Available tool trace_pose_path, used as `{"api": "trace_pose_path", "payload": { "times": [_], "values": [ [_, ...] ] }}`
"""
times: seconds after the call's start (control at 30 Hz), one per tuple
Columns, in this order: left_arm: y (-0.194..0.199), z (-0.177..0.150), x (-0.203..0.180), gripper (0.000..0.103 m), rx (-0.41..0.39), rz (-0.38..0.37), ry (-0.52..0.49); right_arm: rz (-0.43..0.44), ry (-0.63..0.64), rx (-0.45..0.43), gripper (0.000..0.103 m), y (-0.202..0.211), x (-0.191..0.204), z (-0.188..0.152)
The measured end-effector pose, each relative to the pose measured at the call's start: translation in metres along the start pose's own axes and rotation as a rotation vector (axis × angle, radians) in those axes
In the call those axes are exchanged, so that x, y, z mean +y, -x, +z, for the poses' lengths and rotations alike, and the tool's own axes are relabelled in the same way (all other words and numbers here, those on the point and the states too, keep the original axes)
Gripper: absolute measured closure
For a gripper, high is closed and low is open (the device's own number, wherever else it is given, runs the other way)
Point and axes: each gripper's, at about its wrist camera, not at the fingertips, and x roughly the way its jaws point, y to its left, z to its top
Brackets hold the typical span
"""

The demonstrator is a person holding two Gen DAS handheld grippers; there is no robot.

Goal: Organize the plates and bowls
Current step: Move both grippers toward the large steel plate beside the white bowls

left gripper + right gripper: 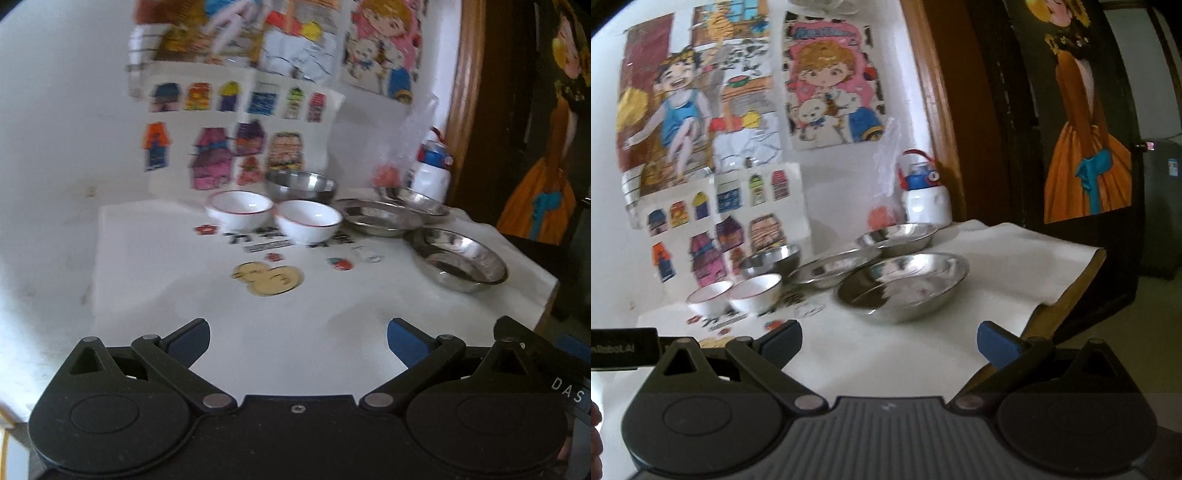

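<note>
My left camera sits just behind my left gripper (298, 338) and looks forward and slightly down over the white-covered table (155, 280), toward the wall of coloured drawings (221, 147). It stands back from the dishes, which lie in the middle distance. My right camera rides behind my right gripper (889, 341), further to the right, facing the same wall at an angle, and takes in the dark doorway (997, 147) too. It is nearer: the closest steel plate (905, 284) looms large. Both views share the two white bowls (273, 218), the steel dishes, the white bottle (432, 173) and the drawings.
</note>
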Motion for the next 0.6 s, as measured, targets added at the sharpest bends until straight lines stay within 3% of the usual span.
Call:
{"api": "trace_pose_path", "payload": {
  "times": [0.43,0.6],
  "values": [
    [-0.072,0.049,-0.051,0.001,0.046,-0.087,-0.077,-0.057,-0.002,0.057,0.0,-0.065,-0.048,0.025],
    [-0.097,0.061,-0.071,0.001,0.062,-0.078,-0.113,-0.05,0.01,0.064,0.0,-0.085,-0.059,0.029]
  ]
}}
